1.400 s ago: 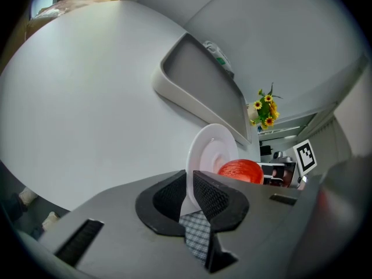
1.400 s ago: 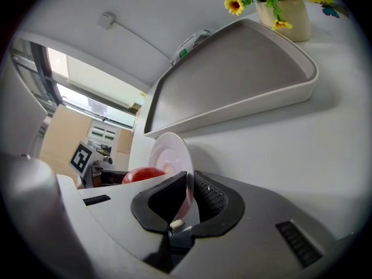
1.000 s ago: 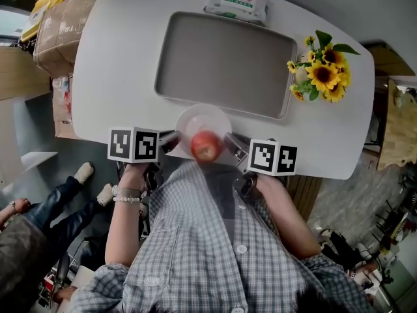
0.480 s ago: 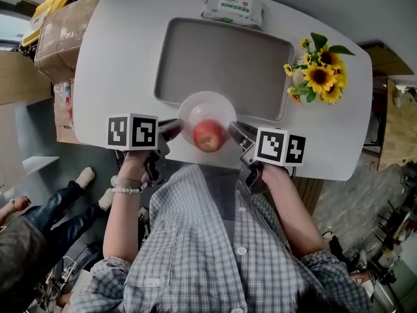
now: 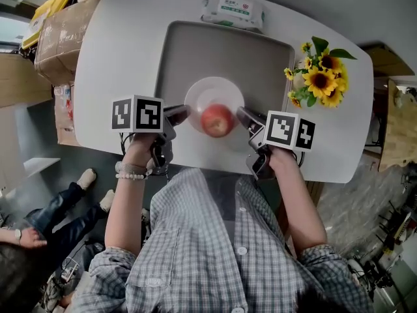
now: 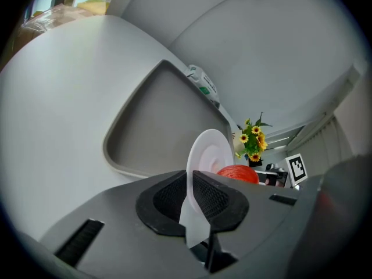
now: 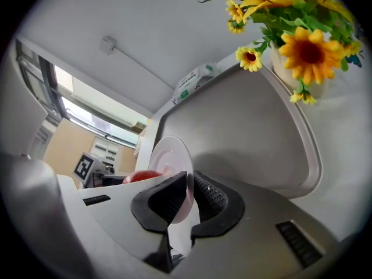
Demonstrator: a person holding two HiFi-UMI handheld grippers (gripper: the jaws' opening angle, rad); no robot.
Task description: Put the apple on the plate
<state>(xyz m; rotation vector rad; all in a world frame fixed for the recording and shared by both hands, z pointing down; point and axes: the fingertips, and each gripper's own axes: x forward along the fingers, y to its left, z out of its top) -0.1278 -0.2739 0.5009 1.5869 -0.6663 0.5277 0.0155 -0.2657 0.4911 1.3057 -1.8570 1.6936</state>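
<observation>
A red apple point(image 5: 217, 120) rests on a small white plate point(image 5: 212, 95), which both grippers hold level by opposite rims. My left gripper point(image 5: 184, 114) is shut on the plate's left rim and my right gripper point(image 5: 244, 117) on its right rim. The plate hangs over the near rim of the grey tray point(image 5: 195, 51). In the left gripper view the plate point(image 6: 210, 153) stands edge-on between the pads of the left gripper point(image 6: 192, 182), the apple point(image 6: 238, 174) behind it. In the right gripper view the plate point(image 7: 171, 156) sits clamped in the right gripper point(image 7: 189, 185), the apple point(image 7: 141, 176) just beyond.
A pot of sunflowers point(image 5: 320, 77) stands right of the tray on the white table point(image 5: 117, 57). A packet of wipes point(image 5: 234, 8) lies at the table's far edge. Cardboard boxes point(image 5: 55, 25) sit off the left end. Another person's legs point(image 5: 39, 220) show at the lower left.
Both grippers have carried the plate with the apple away from the person, from the table's near edge to over the tray's near rim. The grip is unchanged.
</observation>
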